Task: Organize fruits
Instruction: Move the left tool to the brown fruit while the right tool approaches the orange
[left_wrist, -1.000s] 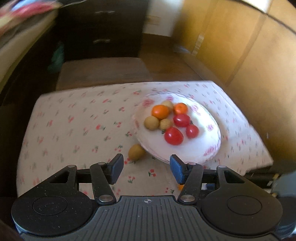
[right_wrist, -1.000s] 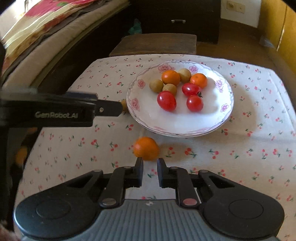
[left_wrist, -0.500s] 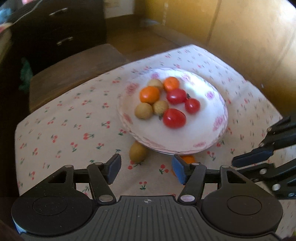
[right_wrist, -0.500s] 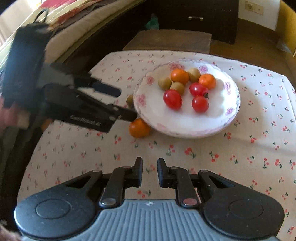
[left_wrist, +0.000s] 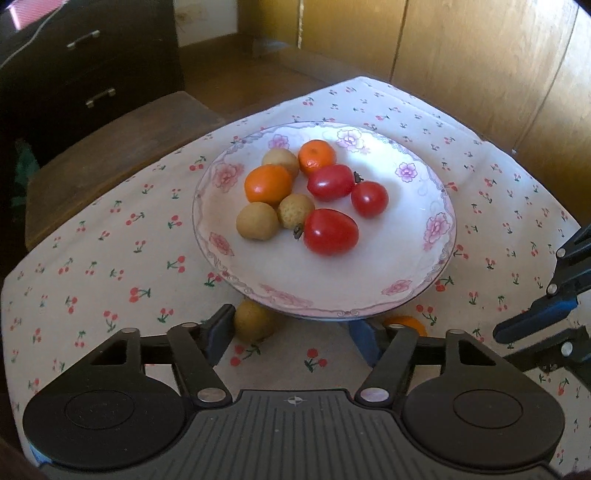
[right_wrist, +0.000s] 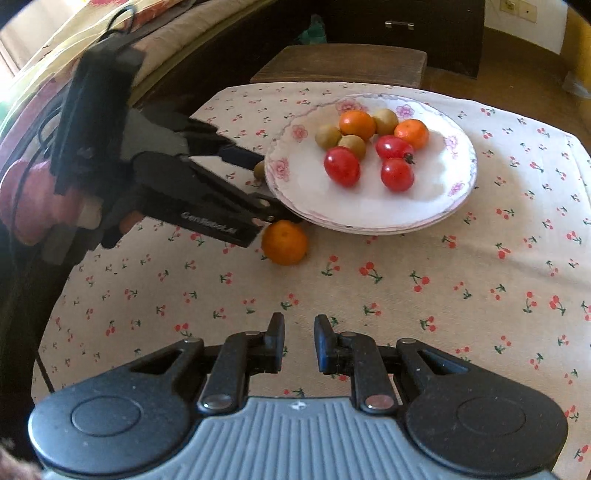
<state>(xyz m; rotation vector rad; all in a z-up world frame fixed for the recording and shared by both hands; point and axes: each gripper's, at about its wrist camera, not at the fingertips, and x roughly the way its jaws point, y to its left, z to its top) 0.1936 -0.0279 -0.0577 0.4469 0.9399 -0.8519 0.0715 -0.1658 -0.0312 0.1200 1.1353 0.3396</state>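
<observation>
A white flowered plate on the cherry-print cloth holds two oranges, three red tomatoes and three brown longans. A loose longan lies on the cloth by the plate's rim, just inside my left gripper's left finger. A loose orange sits beside the rim, half hidden behind the other left finger. My left gripper is open, its fingers astride the plate's edge. My right gripper hovers over bare cloth, jaws a narrow gap apart, nothing between them.
A wooden stool stands past the table's far edge, with dark drawers behind it. Wooden cupboard panels stand off one side of the table, and a cushioned bed off the other. A pink-sleeved hand holds the left gripper.
My left gripper has rolled, sunk and closed in on the plate's rim, its jaws a little wider. The right gripper has drawn back from the loose orange.
</observation>
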